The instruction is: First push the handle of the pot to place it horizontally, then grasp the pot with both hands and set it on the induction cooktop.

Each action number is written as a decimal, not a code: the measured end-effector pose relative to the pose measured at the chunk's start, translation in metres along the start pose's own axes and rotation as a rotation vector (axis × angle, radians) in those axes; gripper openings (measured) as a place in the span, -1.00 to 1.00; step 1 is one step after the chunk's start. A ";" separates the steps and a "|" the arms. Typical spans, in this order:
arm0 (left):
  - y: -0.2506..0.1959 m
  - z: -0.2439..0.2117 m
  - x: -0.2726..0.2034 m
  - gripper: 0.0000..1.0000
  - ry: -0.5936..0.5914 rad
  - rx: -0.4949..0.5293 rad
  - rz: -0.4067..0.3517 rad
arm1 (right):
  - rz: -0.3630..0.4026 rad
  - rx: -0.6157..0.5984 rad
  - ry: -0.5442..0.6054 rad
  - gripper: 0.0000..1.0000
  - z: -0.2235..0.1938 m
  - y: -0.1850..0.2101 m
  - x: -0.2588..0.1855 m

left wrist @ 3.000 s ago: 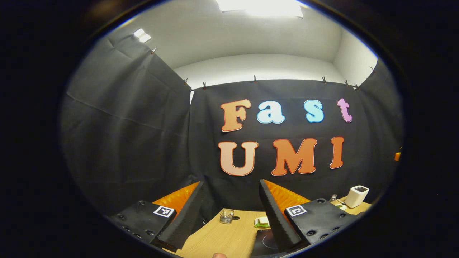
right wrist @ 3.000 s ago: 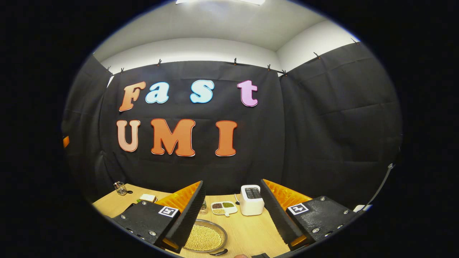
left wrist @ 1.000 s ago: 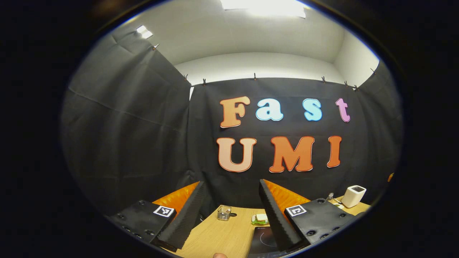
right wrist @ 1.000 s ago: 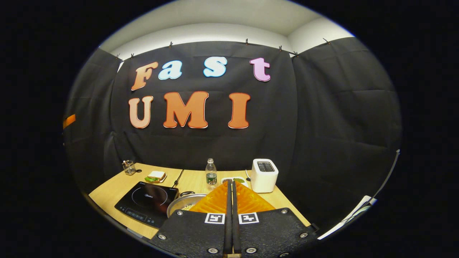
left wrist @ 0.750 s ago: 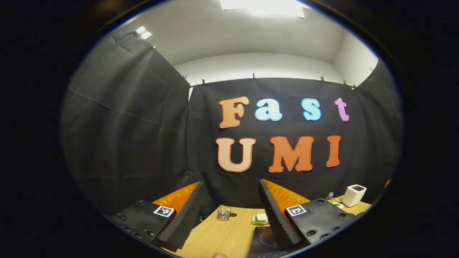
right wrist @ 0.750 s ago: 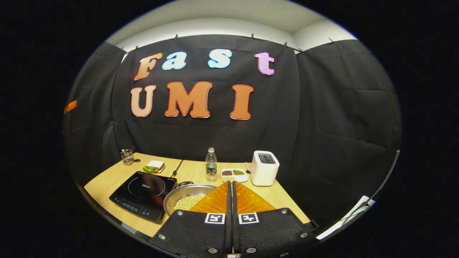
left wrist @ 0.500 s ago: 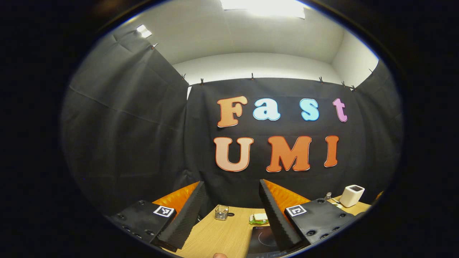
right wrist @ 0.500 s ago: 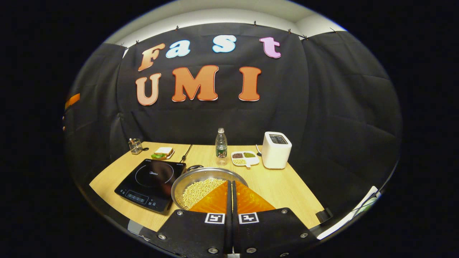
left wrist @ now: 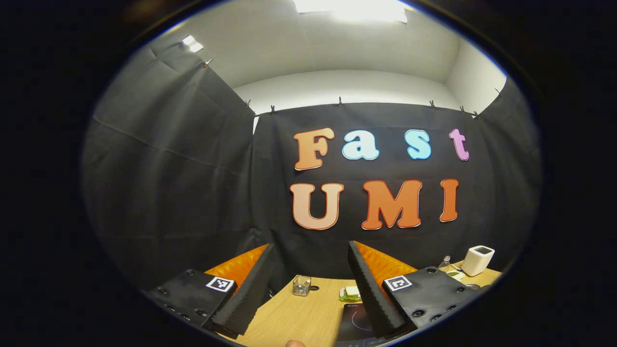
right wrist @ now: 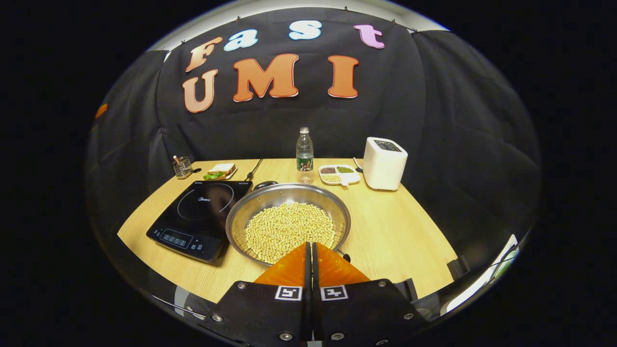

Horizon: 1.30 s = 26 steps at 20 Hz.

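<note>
Steel gleams just beyond the right gripper (right wrist: 309,250), whose two fingers are pressed flat together with nothing between them, a narrow wedge suited to pushing rather than grasping. That wedge points down at the near rim of the pot (right wrist: 288,222), a wide shallow pan filled with pale beans. A small dark piece shows at the near rim just right of the fingertips; it is probably the near handle, though too little of it shows to be sure. A second handle (right wrist: 264,184) loops out at the far rim. With the handles lying near and far, a two-sided grasp looks awkward, which would explain the closed fingers lined up for a push first.

Immediately left of the pot, nearly touching it, sits the induction cooktop (right wrist: 197,212) on the wooden tabletop (right wrist: 390,226), so the later carry looks short. Behind the pot stand a water bottle (right wrist: 304,150), a divided dish of grains (right wrist: 339,174) and a white toaster (right wrist: 384,164); a sandwich (right wrist: 220,170) and a small glass holder (right wrist: 182,167) lie at the far left.

Held high and level, the left gripper (left wrist: 308,284) has its fingers spread wide and empty, apparently waiting for the two-handed lift. Between those fingers the cooktop's edge and the far tabletop are visible.
</note>
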State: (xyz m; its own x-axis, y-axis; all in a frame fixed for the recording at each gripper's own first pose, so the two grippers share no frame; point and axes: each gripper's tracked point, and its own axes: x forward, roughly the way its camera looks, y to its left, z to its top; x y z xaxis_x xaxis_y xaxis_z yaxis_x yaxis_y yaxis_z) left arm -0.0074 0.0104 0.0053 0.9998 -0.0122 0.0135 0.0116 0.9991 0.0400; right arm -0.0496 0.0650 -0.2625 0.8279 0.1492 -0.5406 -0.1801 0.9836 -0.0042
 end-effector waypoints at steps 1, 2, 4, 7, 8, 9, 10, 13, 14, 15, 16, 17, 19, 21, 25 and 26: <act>0.001 0.000 0.000 0.97 0.000 -0.002 0.003 | 0.003 0.000 0.019 -0.99 -0.008 0.002 0.004; 0.000 -0.001 0.001 0.96 0.001 -0.003 0.003 | 0.008 0.001 0.037 -1.00 -0.018 0.004 0.008; 0.000 -0.002 0.001 0.96 0.003 -0.003 0.000 | 0.025 -0.004 0.065 -1.00 -0.033 0.010 0.017; 0.000 -0.004 0.003 0.94 0.004 0.003 0.004 | 0.031 -0.021 0.116 -1.00 -0.053 0.015 0.035; -0.001 -0.005 0.003 0.94 0.004 0.004 0.005 | 0.031 -0.023 0.130 -1.00 -0.058 0.015 0.040; -0.002 -0.005 0.001 0.94 0.004 0.004 0.004 | 0.032 -0.022 0.139 -1.00 -0.061 0.016 0.044; -0.002 -0.006 0.001 0.96 0.005 0.005 0.004 | 0.029 -0.020 0.146 -1.00 -0.063 0.017 0.048; -0.002 -0.008 0.001 0.96 0.008 0.006 0.005 | 0.033 -0.008 0.149 -0.99 -0.065 0.016 0.051; -0.002 -0.009 0.002 0.96 0.009 0.004 0.006 | 0.032 0.002 0.149 -1.00 -0.064 0.016 0.052; -0.002 -0.009 0.003 0.96 0.010 0.001 0.006 | 0.032 0.010 0.152 -1.00 -0.063 0.015 0.051; -0.002 -0.011 0.004 0.94 0.012 -0.002 0.007 | 0.027 0.013 0.151 -1.00 -0.063 0.014 0.052; -0.002 -0.012 0.003 0.94 0.015 -0.002 0.007 | 0.019 0.011 0.151 -1.00 -0.063 0.010 0.053; -0.001 -0.016 0.004 0.96 0.021 0.001 0.010 | -0.001 0.008 0.147 -1.00 -0.061 0.004 0.056; 0.000 -0.018 0.005 0.94 0.026 0.004 0.015 | -0.012 0.021 0.146 -1.00 -0.059 -0.004 0.059; 0.001 -0.019 0.007 0.96 0.031 0.005 0.020 | -0.034 0.042 0.143 -1.00 -0.056 -0.017 0.065; 0.000 -0.019 0.007 0.93 0.031 0.005 0.022 | -0.039 0.046 0.141 -1.00 -0.055 -0.021 0.067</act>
State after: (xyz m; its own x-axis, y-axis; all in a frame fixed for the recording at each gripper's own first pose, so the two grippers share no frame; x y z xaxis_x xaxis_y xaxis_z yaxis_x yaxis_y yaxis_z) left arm -0.0004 0.0114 -0.0134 0.9998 0.0110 -0.0165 -0.0102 0.9989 0.0447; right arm -0.0193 0.0487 -0.3446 0.7503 0.0981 -0.6537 -0.1217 0.9925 0.0094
